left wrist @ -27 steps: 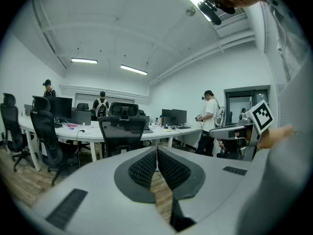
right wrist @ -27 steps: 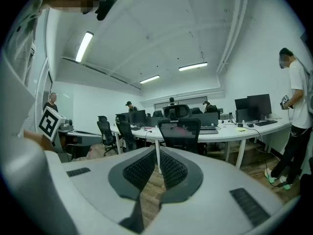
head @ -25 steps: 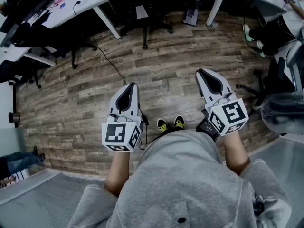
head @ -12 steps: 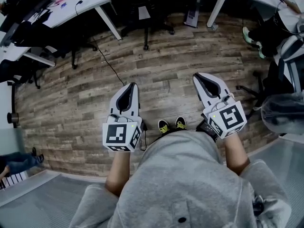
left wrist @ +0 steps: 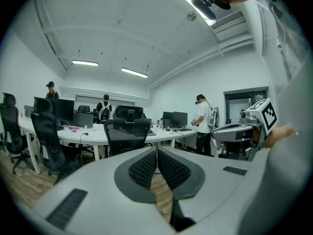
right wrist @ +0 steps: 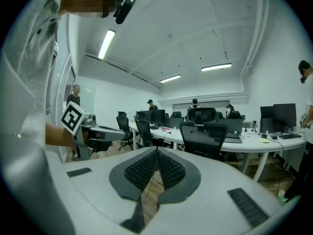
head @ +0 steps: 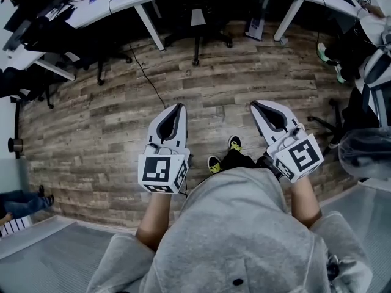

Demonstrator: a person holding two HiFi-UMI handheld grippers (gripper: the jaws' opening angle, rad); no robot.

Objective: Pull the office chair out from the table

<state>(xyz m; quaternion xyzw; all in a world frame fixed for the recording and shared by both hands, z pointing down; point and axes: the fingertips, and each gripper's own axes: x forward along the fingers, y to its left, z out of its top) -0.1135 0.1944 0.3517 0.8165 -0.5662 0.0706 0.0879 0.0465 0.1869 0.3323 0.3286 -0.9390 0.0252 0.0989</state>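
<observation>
Office chair (head: pixel 196 41), black, sits tucked under a white table (head: pixel 98 8) at twelve o'clock in the head view, its star base on the wood-plank floor (head: pixel 110 121). The left gripper (head: pixel 178 107), near centre toward nine o'clock, and the right gripper (head: pixel 257 105), toward three o'clock, both point at the chair, well apart from it with bare floor between. Each gripper's jaws are pressed together with nothing between them. In both gripper views the chair's backrest stands straight ahead, beyond the closed tips.

Left gripper (head: pixel 179 106), right gripper (head: pixel 256 105) closed, empty
</observation>
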